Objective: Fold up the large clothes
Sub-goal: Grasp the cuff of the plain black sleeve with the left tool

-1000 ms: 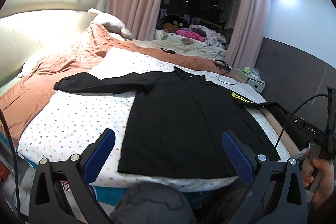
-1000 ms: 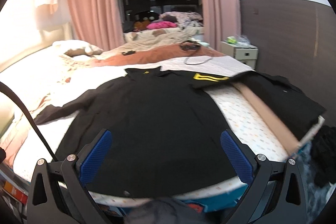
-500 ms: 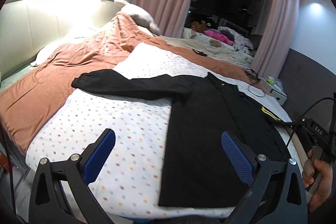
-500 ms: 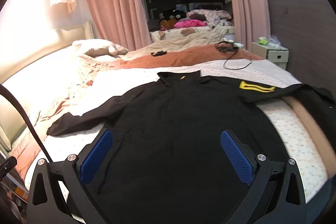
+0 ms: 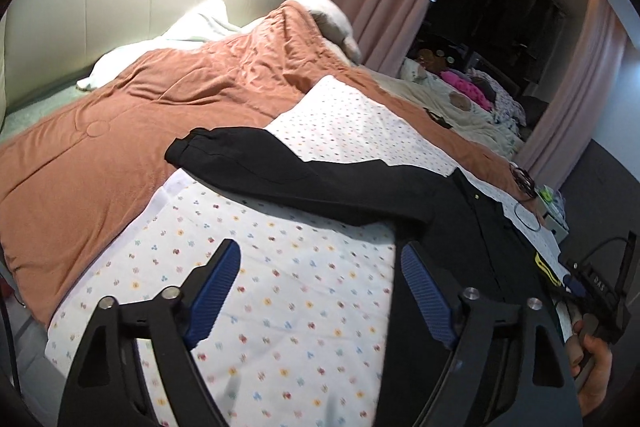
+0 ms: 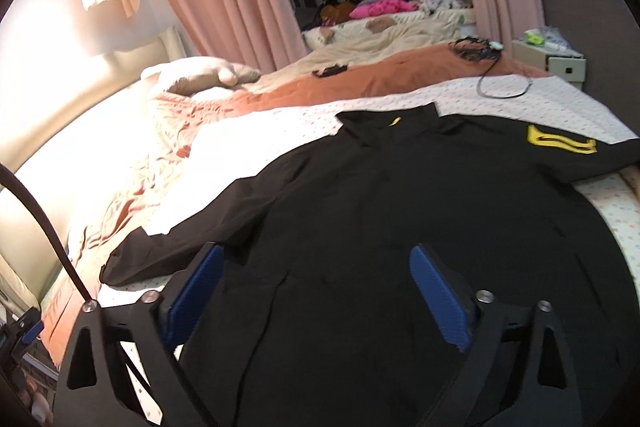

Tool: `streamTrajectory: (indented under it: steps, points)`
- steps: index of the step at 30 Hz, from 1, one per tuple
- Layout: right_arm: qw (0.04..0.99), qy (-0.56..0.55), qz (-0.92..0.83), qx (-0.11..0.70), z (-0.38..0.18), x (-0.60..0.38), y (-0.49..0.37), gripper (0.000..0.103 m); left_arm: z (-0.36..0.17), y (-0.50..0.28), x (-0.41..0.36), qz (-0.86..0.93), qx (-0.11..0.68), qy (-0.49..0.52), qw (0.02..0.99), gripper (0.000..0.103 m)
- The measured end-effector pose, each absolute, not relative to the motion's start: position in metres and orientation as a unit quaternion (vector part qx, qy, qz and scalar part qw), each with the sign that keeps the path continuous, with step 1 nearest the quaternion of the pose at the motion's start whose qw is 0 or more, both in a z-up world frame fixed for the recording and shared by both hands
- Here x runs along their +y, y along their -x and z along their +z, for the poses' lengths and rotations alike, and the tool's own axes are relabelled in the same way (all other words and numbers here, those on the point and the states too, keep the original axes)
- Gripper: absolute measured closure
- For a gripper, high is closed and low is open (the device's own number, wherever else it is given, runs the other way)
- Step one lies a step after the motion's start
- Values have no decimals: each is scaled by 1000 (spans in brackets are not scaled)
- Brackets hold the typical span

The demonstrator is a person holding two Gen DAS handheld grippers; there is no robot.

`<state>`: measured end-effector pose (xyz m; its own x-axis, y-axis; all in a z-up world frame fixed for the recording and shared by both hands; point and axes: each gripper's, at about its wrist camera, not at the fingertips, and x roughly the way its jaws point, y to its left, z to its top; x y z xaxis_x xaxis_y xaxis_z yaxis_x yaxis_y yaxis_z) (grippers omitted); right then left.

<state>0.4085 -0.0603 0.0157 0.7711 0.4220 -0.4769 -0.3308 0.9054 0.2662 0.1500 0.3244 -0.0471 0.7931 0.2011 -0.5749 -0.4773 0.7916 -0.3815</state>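
The black shirt [image 6: 400, 227] lies flat on the bed [image 5: 280, 287]. In 1 second I moved both grippers in closer. My left gripper [image 5: 320, 291] now faces the long sleeve [image 5: 280, 171], jaws apart. My right gripper [image 6: 316, 299] hangs over the shirt's middle, jaws apart, holding nothing. I think folding starts with that sleeve.

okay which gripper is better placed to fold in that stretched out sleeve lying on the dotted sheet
Left. The left gripper faces the black jacket's outstretched sleeve, jaws open; the right gripper hovers over the body.
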Motion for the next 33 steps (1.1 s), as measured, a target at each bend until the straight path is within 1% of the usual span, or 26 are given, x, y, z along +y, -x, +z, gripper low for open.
streamTrajectory:
  steps: [3,4,5,7,15,16,17,20,21,23,27,29,30,32,33]
  points:
    - [933,-67,212,283,16,-48,-429,18,-56,-163,352,190,262,292,900,21]
    - [931,-61,215,290,15,-45,-437,21,-60,-168,364,192,262,303,896,21]
    - [928,-57,218,296,15,-41,-447,23,-64,-174,374,198,264,310,892,23]
    - [927,-48,220,301,17,-33,-461,24,-69,-182,389,204,266,318,887,24]
    - [922,-25,228,312,20,-5,-508,24,-100,-218,451,226,283,364,858,25]
    - [921,-22,229,315,19,1,-517,24,-105,-223,459,229,288,370,853,27]
    - [920,-20,231,317,17,8,-526,28,-112,-228,467,228,290,379,849,29]
    - [914,-17,237,330,10,18,-547,40,-127,-240,483,230,301,399,835,31]
    - [911,-19,241,333,7,21,-555,41,-131,-243,487,231,303,402,832,31]
    - [907,-20,245,341,3,27,-568,47,-140,-252,495,238,310,406,826,31]
    - [900,-18,250,356,-9,38,-594,53,-158,-265,511,262,334,412,806,31]
    - [895,-23,255,366,-15,43,-607,63,-168,-272,519,279,350,406,797,31]
    - [892,-25,258,371,-18,45,-611,65,-171,-275,524,283,353,407,793,31]
    - [888,-32,262,377,-23,48,-622,70,-179,-280,535,291,350,416,788,33]
    - [886,-36,264,380,-25,48,-625,71,-180,-282,539,293,344,419,788,36]
